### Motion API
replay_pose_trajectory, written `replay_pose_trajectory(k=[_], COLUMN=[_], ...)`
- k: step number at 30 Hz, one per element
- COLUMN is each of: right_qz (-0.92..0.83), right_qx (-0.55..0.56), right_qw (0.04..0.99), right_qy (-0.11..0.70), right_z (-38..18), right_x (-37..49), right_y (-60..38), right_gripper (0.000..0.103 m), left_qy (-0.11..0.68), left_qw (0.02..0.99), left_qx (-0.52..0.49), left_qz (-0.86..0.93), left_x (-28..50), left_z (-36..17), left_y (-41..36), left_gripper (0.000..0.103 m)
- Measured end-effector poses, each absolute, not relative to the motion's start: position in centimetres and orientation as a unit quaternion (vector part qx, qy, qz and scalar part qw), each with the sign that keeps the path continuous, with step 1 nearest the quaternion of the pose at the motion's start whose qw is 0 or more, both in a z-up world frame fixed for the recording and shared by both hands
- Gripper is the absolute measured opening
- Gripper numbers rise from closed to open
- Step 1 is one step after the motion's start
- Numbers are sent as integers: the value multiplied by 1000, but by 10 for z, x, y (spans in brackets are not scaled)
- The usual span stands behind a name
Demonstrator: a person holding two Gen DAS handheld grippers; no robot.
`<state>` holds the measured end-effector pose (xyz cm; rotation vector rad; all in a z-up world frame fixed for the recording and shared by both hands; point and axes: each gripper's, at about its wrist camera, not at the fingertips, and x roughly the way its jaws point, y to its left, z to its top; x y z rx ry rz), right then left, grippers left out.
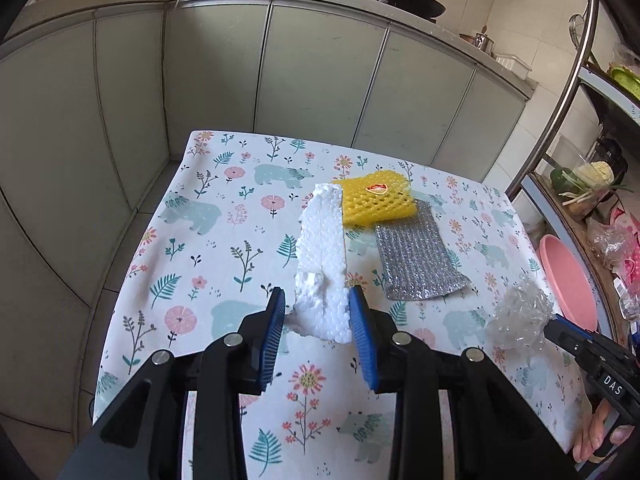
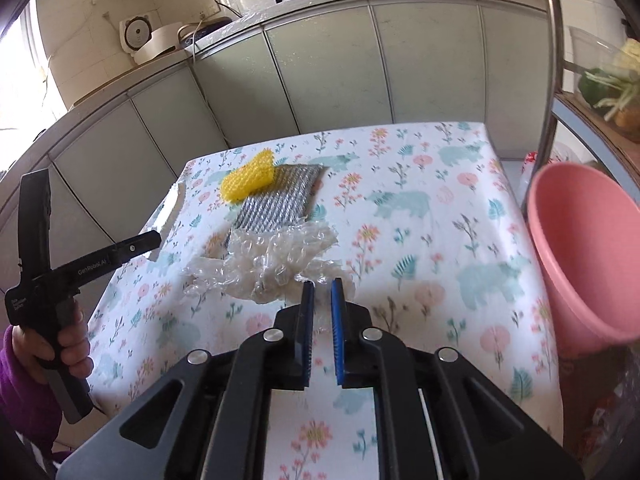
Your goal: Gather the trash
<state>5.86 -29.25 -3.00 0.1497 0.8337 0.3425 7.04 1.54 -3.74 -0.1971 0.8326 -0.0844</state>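
My left gripper [image 1: 318,298] has its jaws around the near end of a white styrofoam piece [image 1: 323,256] and grips it; the piece stands up off the floral tablecloth [image 1: 224,248]. My right gripper [image 2: 322,286] is nearly closed on a crumpled clear bubble wrap [image 2: 276,260], which also shows in the left wrist view [image 1: 520,316]. A yellow foam net [image 1: 376,200] and a silver bubble mailer [image 1: 418,260] lie on the table beyond; both show in the right wrist view, the net [image 2: 250,180] and the mailer [image 2: 280,204].
A pink basin [image 2: 580,252] stands at the table's right edge, also in the left wrist view [image 1: 568,280]. A metal rack [image 1: 560,92] with vegetables is at the right. Grey cabinets [image 1: 320,72] stand behind the table.
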Motion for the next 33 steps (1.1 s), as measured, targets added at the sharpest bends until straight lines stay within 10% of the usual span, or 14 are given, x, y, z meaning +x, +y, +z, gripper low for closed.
replay_pose_trajectory(k=[33], right_qz=[116], right_qx=[90], right_qw=[914], right_qy=[379], right_z=[-20], right_x=[-14], right_y=[-338], right_gripper=[9], left_qy=[371], left_qw=[922], left_qx=[-49], left_qz=[-100], left_x=[-2], left_z=[0], left_y=[-47], left_gripper=[32])
